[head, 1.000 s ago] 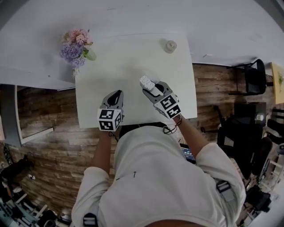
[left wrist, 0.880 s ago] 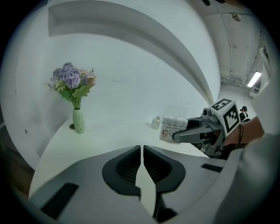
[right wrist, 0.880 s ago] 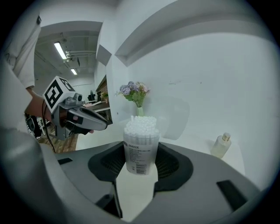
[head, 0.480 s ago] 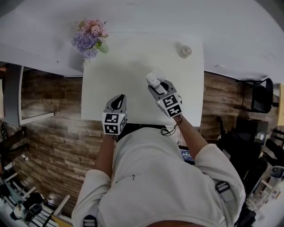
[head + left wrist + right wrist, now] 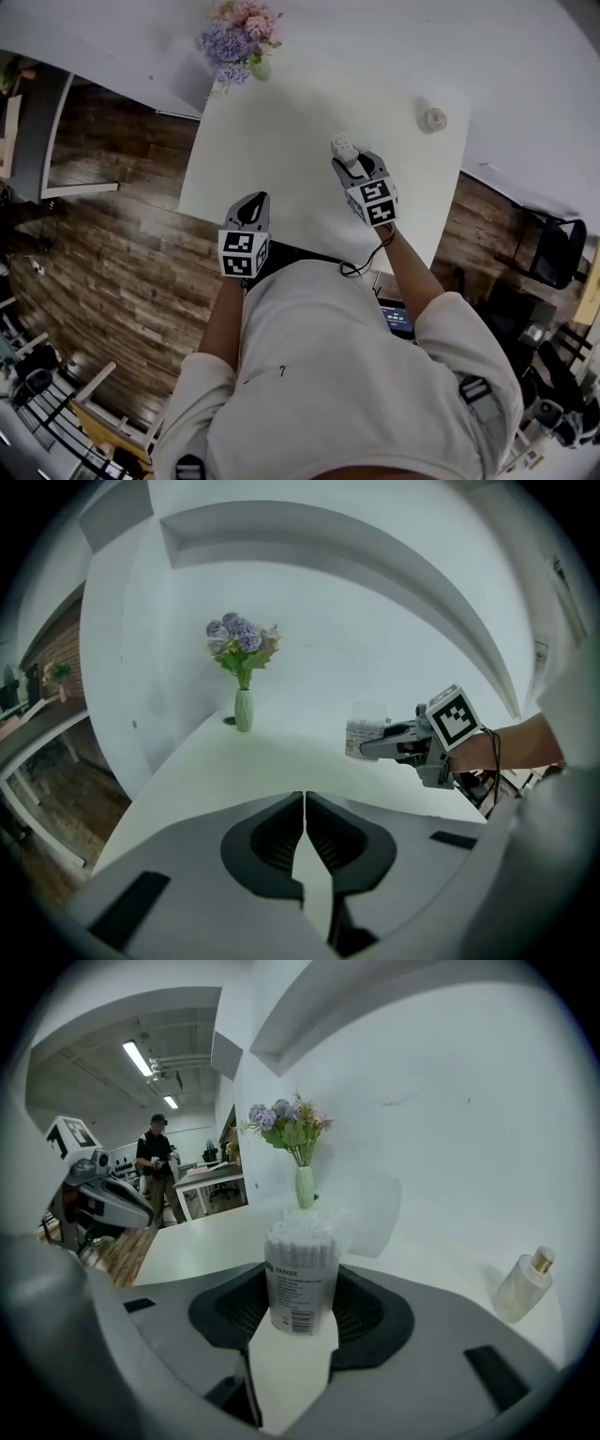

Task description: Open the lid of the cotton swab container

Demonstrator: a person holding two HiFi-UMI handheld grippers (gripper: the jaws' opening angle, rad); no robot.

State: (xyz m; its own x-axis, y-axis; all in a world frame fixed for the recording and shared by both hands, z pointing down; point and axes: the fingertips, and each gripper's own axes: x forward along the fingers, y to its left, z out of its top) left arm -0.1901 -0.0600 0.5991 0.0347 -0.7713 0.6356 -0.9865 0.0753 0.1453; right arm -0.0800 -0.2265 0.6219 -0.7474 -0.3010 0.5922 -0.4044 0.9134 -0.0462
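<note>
The cotton swab container [image 5: 300,1279], a clear labelled tub packed with white swabs, stands upright between my right gripper's [image 5: 298,1309] pads, which are shut on its lower half. A translucent round lid [image 5: 377,1213] appears to stand swung up behind the swab tips. In the head view the container [image 5: 343,147] is over the white table [image 5: 281,141], right of centre, at the right gripper's [image 5: 349,159] tip. My left gripper [image 5: 304,808] is shut and empty at the table's near edge [image 5: 253,204]. The left gripper view shows the container [image 5: 366,733] held off to the right.
A vase of purple and pink flowers [image 5: 236,36] stands at the table's far left corner. A small pale bottle [image 5: 433,119] sits at the far right. Wooden floor surrounds the table. A person [image 5: 157,1171] stands far off in the room.
The head view has swung, so table and flowers sit further up and right. Both grippers have shifted over the near part of the table. The right one keeps hold of the container.
</note>
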